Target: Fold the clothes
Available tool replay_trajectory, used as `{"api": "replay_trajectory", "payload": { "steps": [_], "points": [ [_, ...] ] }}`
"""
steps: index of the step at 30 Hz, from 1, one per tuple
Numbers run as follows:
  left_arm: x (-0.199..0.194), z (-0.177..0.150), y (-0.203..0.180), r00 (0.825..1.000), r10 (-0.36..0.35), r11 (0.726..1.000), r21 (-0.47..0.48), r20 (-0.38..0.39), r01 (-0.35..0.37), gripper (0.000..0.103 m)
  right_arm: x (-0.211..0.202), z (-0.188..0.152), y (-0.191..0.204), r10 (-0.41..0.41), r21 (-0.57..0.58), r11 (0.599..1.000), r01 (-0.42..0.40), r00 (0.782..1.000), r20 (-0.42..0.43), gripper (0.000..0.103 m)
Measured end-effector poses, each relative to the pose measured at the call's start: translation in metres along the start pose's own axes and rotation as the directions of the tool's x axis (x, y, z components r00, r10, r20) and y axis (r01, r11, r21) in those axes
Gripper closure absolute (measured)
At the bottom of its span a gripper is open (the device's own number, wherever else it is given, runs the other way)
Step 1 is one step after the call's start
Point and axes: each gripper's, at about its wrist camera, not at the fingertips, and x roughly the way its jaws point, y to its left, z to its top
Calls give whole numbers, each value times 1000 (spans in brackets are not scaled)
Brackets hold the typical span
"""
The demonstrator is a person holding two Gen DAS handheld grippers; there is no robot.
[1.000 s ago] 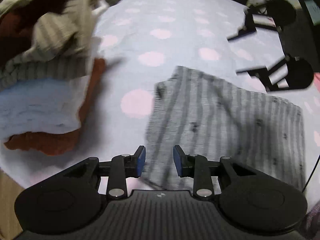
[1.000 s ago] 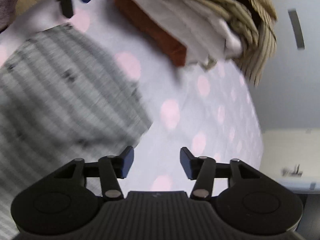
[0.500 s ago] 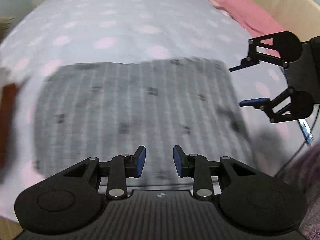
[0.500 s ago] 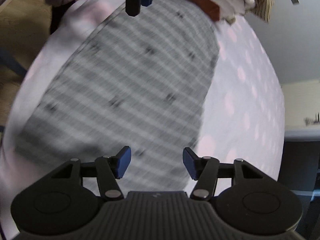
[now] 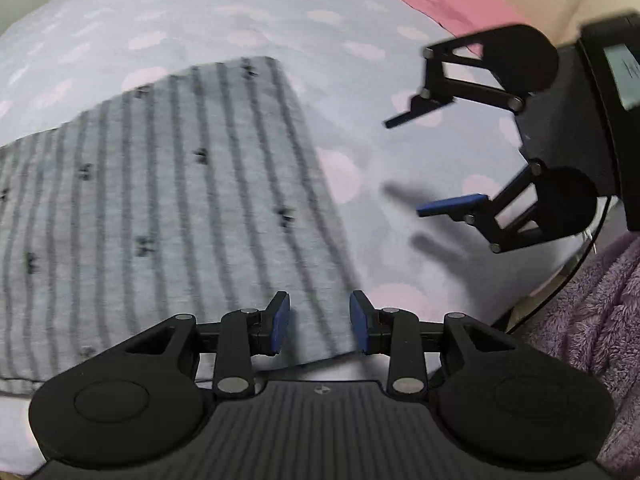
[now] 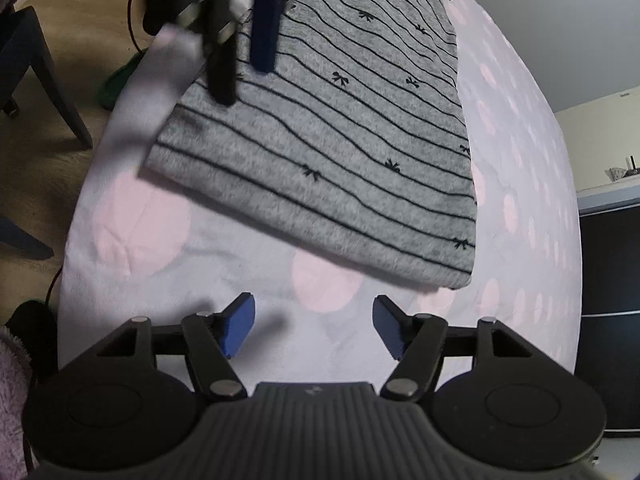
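Grey striped garment point(image 6: 340, 128) flat on the dotted bed sheet point(image 6: 240, 288). Left gripper point(image 5: 319, 322) and right gripper point(image 6: 313, 326) both opening, empty. Judgement: pinch both near corners evenly, fold straight.

left wrist: steeply down, close | right wrist: likewise | shared: striped garment point(image 5: 160, 208) point(image 6: 340, 128) (opposite sides)

No readable text, label or number on anything in view

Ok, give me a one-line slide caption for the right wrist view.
Right gripper, jaws opening and empty, over the dotted bedsheet just short of the folded grey striped garment.
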Motion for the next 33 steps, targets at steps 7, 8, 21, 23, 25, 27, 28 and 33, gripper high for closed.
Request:
{"api": "replay_trajectory", "payload": {
  "steps": [7, 8, 21, 23, 25, 27, 28, 33],
  "points": [
    [39, -3, -28, 992, 102, 994, 51, -74, -98, 72, 15, -18, 12, 27, -31, 999, -27, 1000, -9, 34],
    [43, -4, -30, 990, 113, 992, 58, -79, -109, 72, 16, -19, 12, 30, -32, 999, -30, 1000, -4, 33],
    [65, -19, -50, 974, 218, 960, 192, -55, -204, 71, 36, -32, -6, 6, -18, 1000, -5, 999, 39, 32],
    [60, -21, -42, 978, 202, 963, 192, -52, -188, 77, 40, -32, -10, -8, -12, 1000, 9, 999, 44, 32],
    [54, -22, -34, 983, 175, 970, 179, -55, -163, 83, 42, -31, -14, -37, -21, 999, 38, 998, 55, 32],
    [47, -18, -25, 990, 131, 983, 134, -60, -122, 88, 44, -29, -17, -70, -41, 997, 72, 995, 65, 32],
    [44, -18, -19, 992, 106, 990, 105, -62, -100, 89, 46, -28, -18, -90, -65, 993, 94, 994, 68, 32],
    [27, -20, 10, 998, -14, 999, -47, -56, 11, 91, 61, -23, -21, -164, -220, 959, 177, 984, 74, 32]
  ]
}}
